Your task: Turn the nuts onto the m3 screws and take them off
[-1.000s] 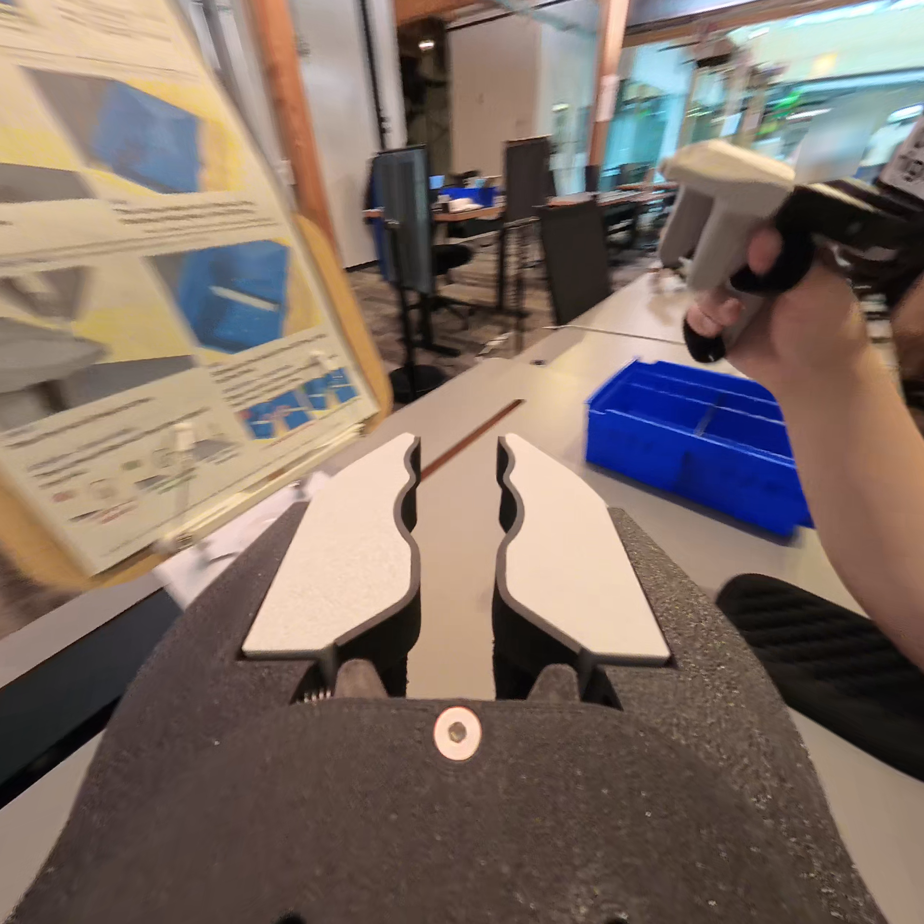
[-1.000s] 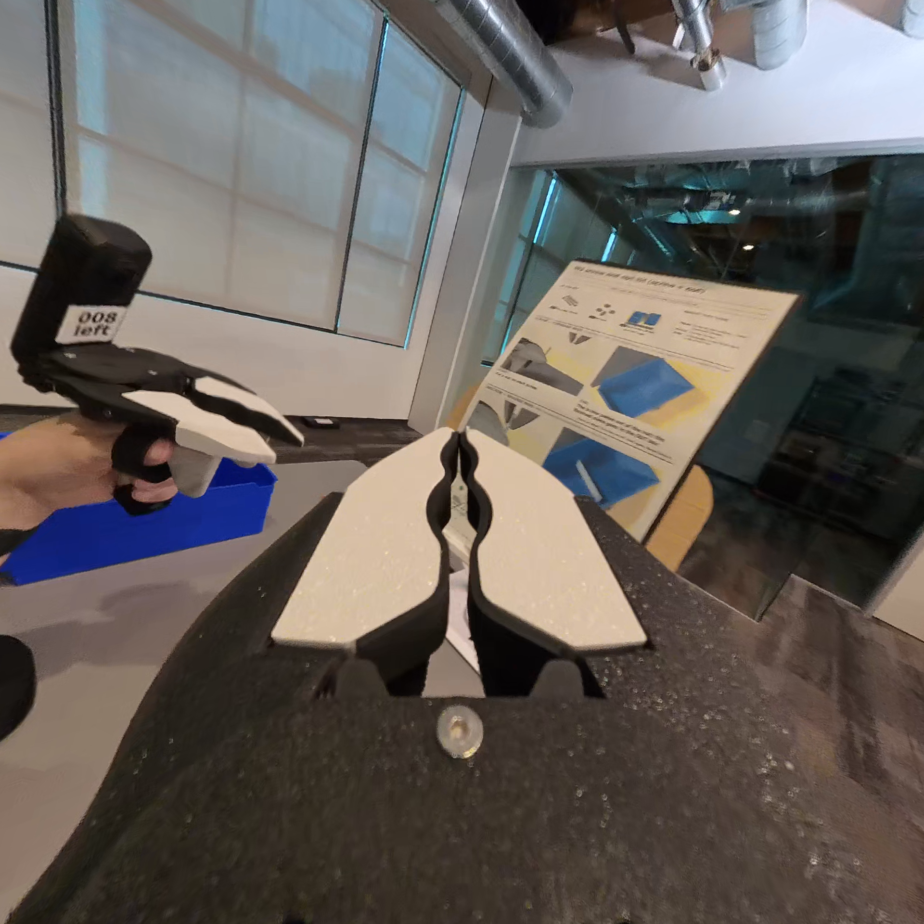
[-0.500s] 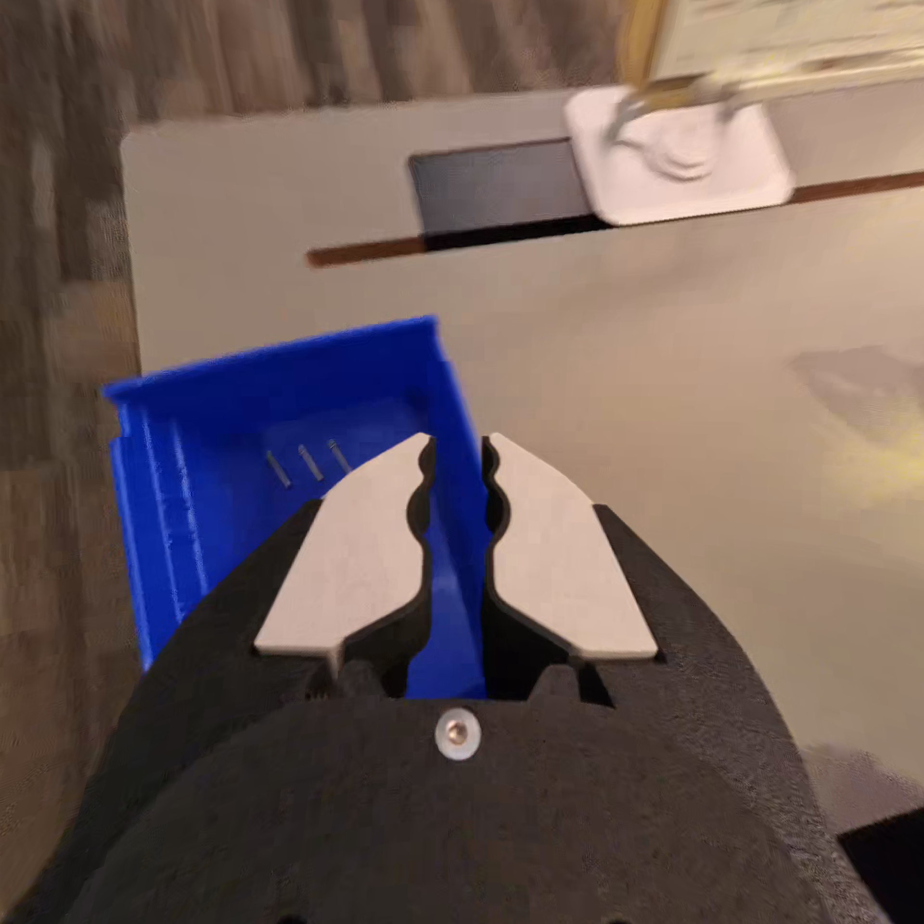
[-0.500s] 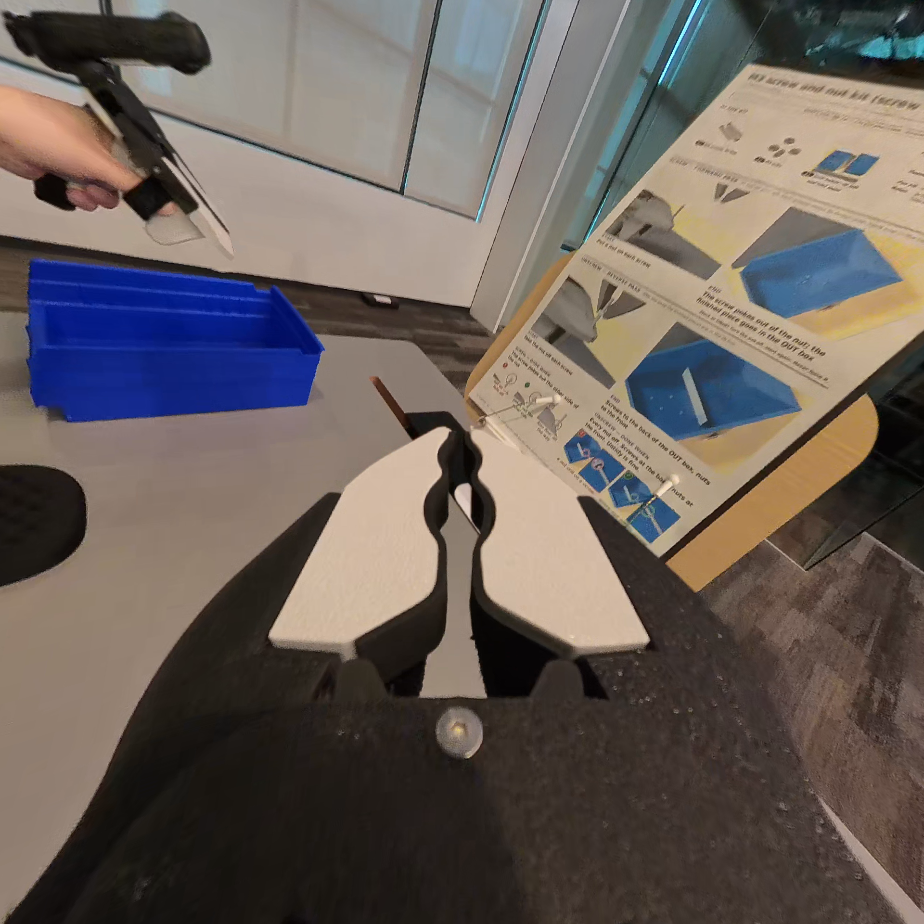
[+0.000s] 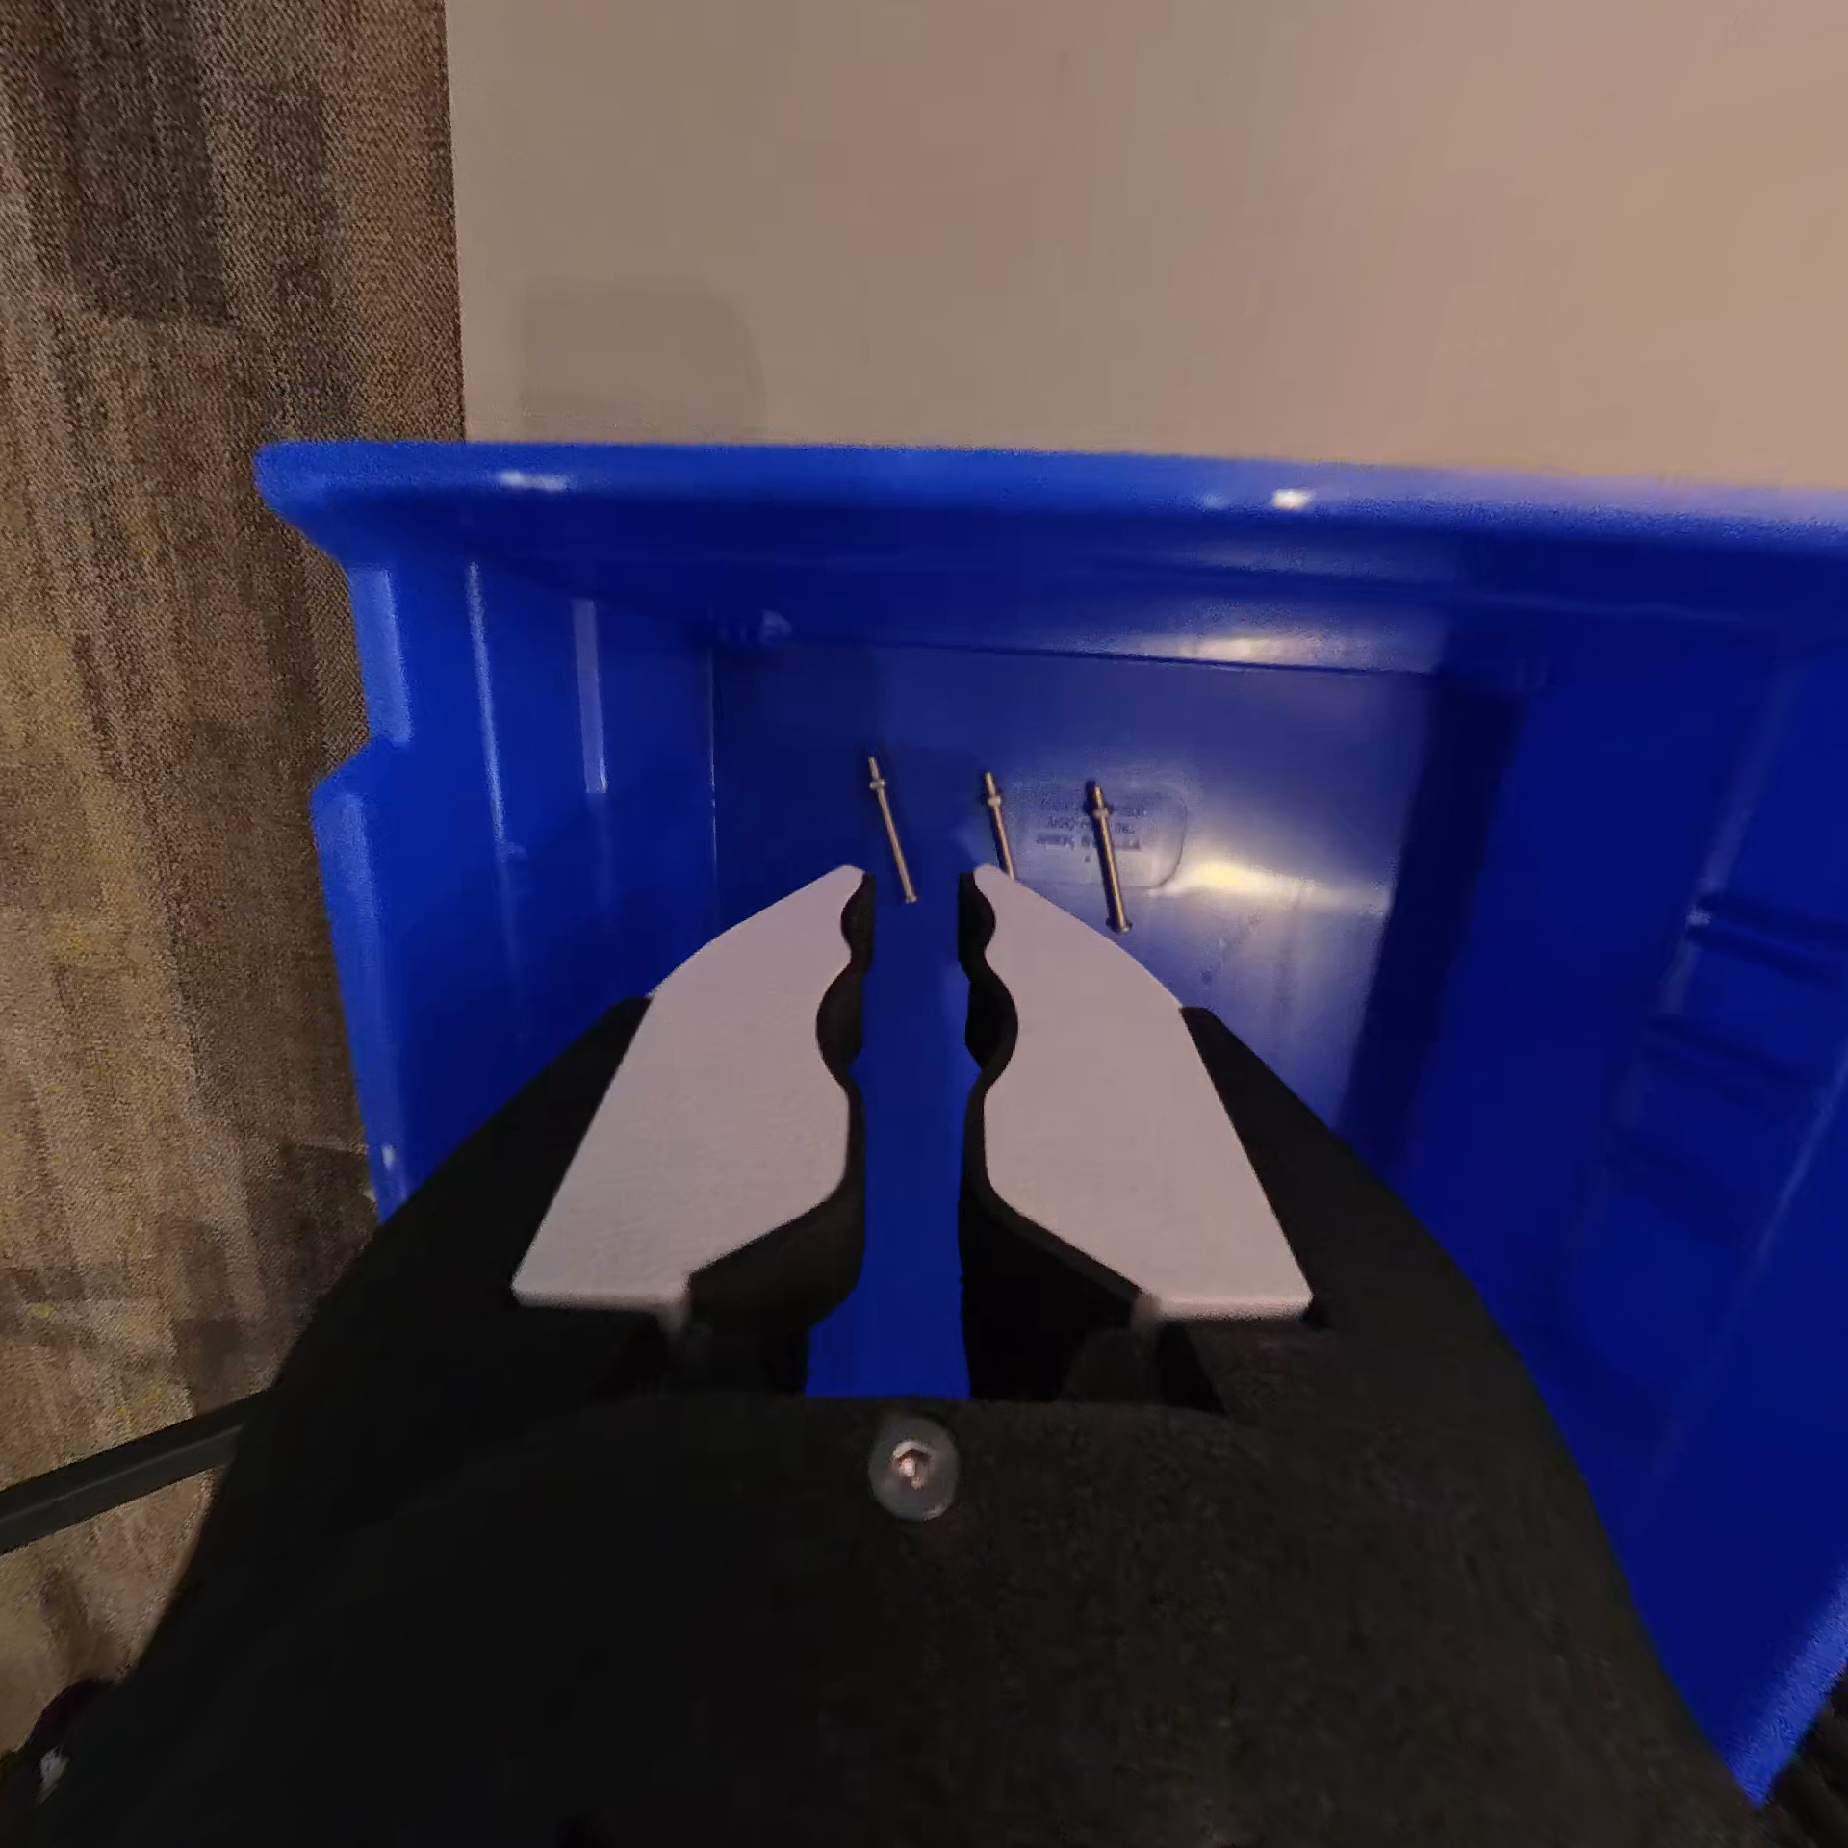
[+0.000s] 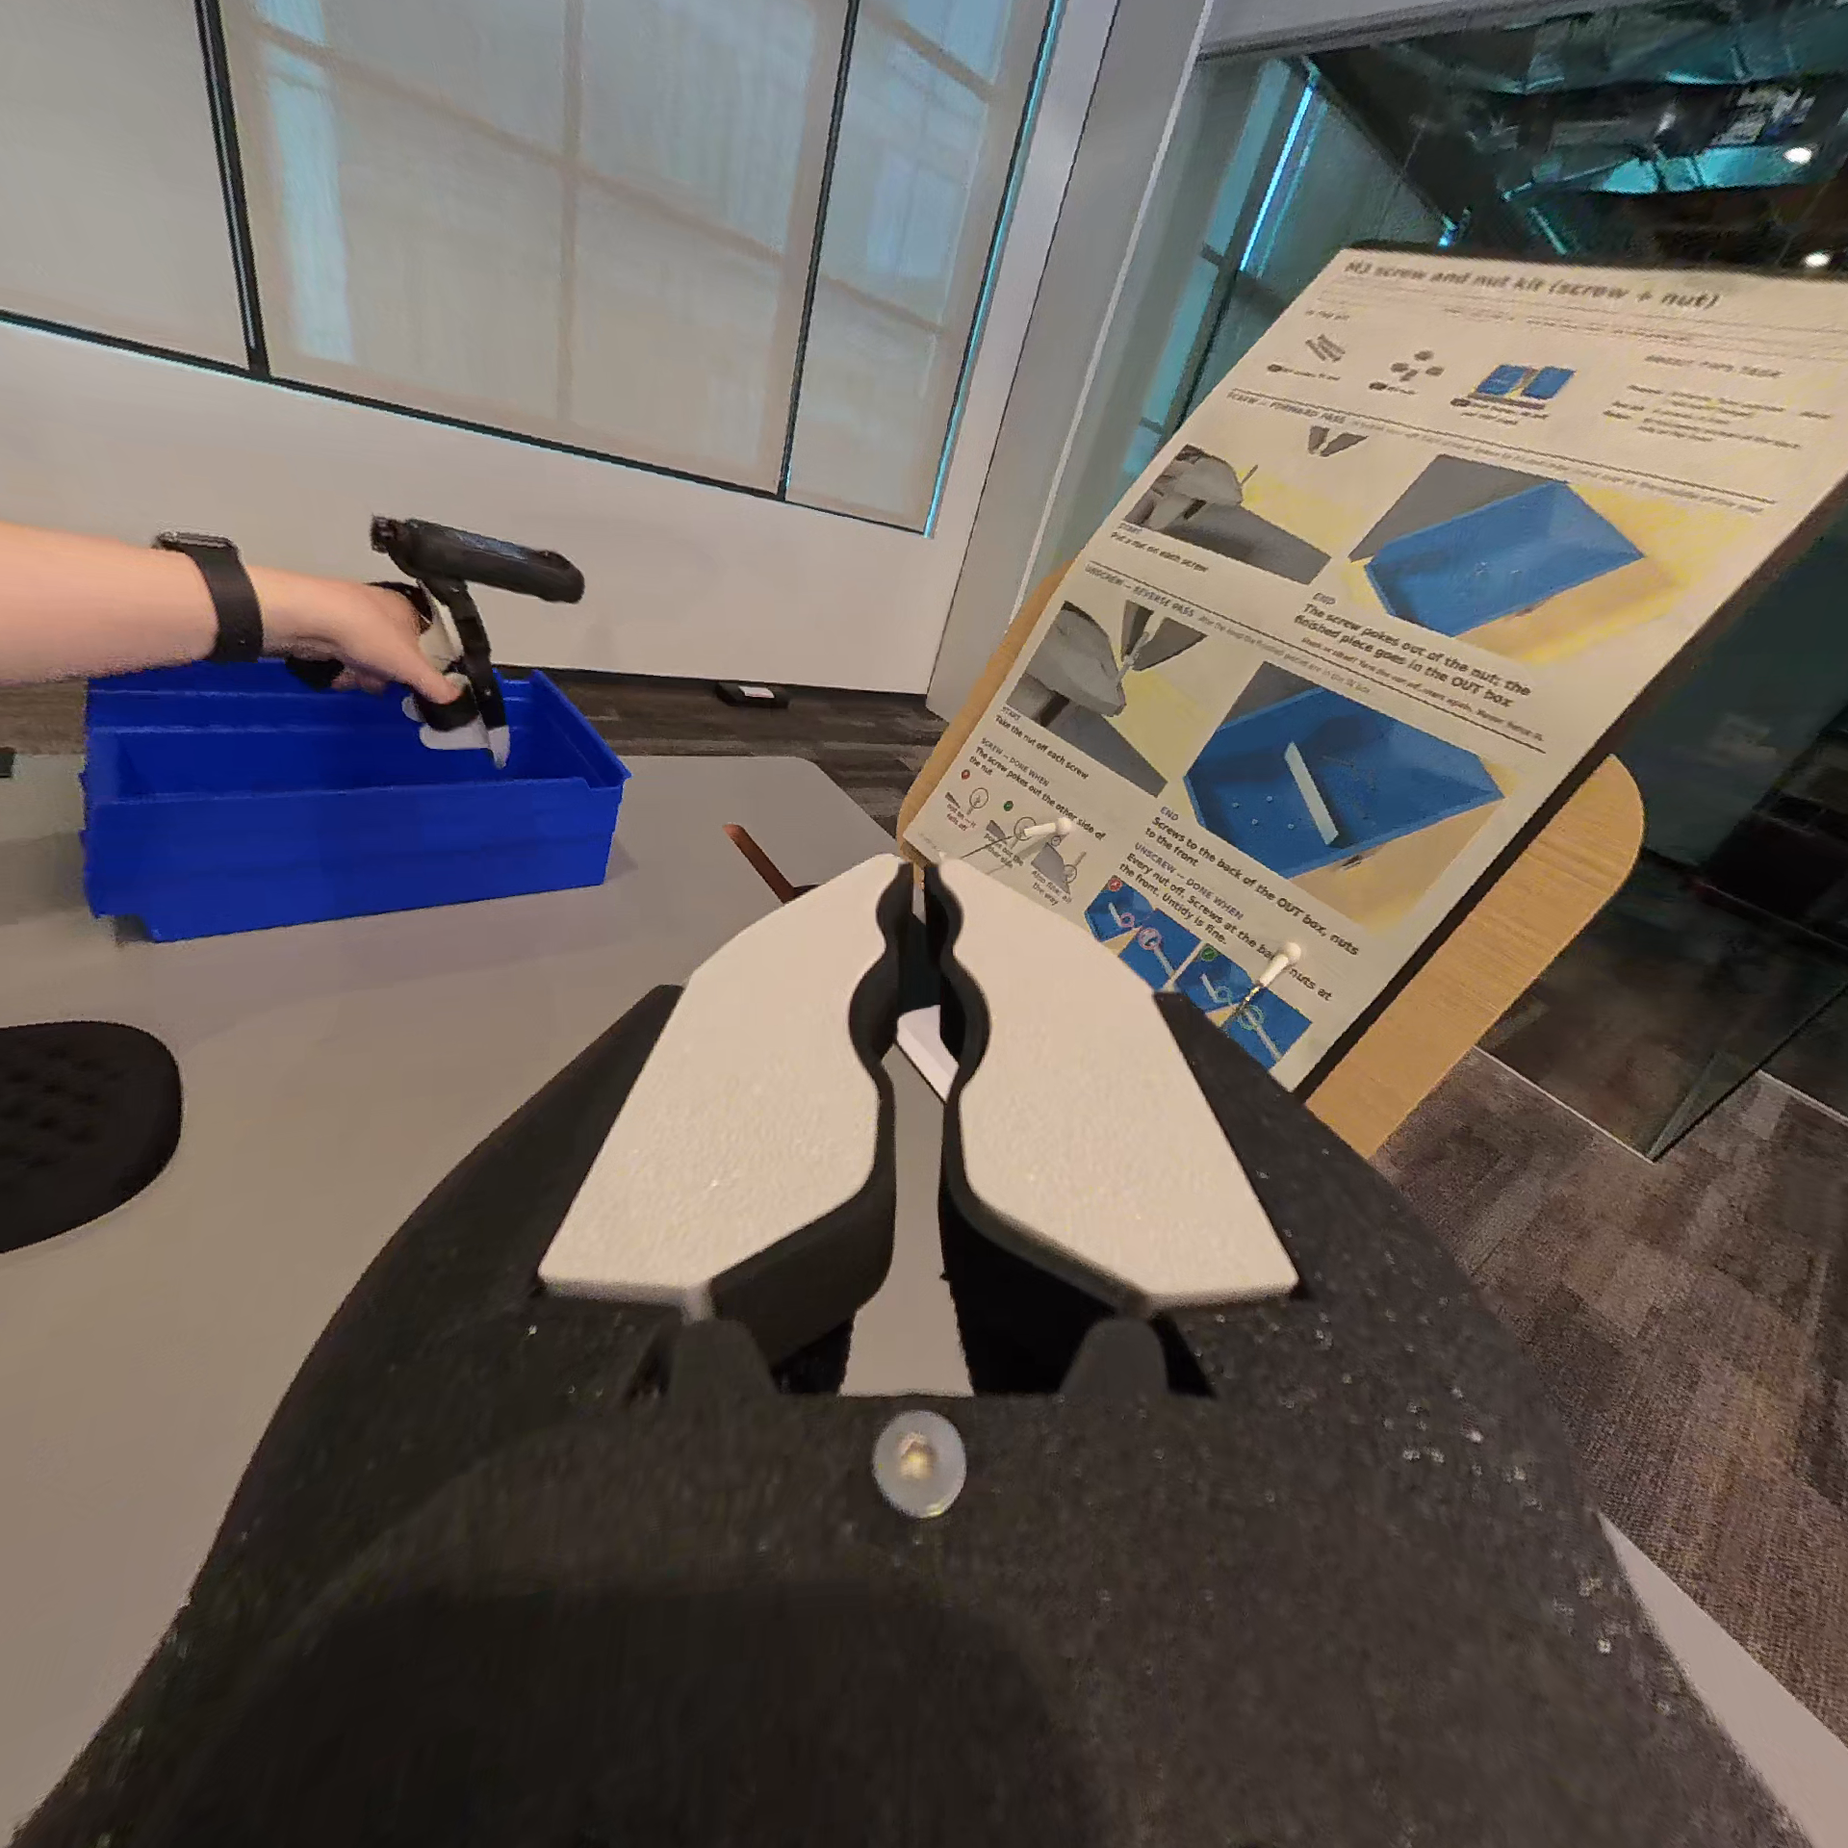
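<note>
Three thin brass-coloured screws [image 5: 893, 830] lie side by side on the floor of the blue bin [image 5: 900, 500]. Each has a small thickening near its far end; I cannot tell if it is a nut. My left gripper [image 5: 912, 885] points down into the bin, open and empty, its tips just short of the left and middle screws. The right wrist view shows it [image 6: 480, 740] reaching into the bin [image 6: 350, 830] in a hand. My right gripper [image 6: 918, 870] is shut on nothing above the grey table [image 6: 400, 1050], away from the bin.
An instruction board [image 6: 1400, 650] leans on a stand at the table's right end, just beyond my right gripper. A black pad [image 6: 70, 1120] lies at the table's left. Carpeted floor [image 5: 200, 700] lies left of the bin, past the table edge. The left gripper's tips are roughly 65 centimeters from the right gripper's.
My left gripper swung from level to pointing down and moved into the bin, close to the screws, with its jaws narrower. My right gripper tilted down toward the table and stayed shut.
</note>
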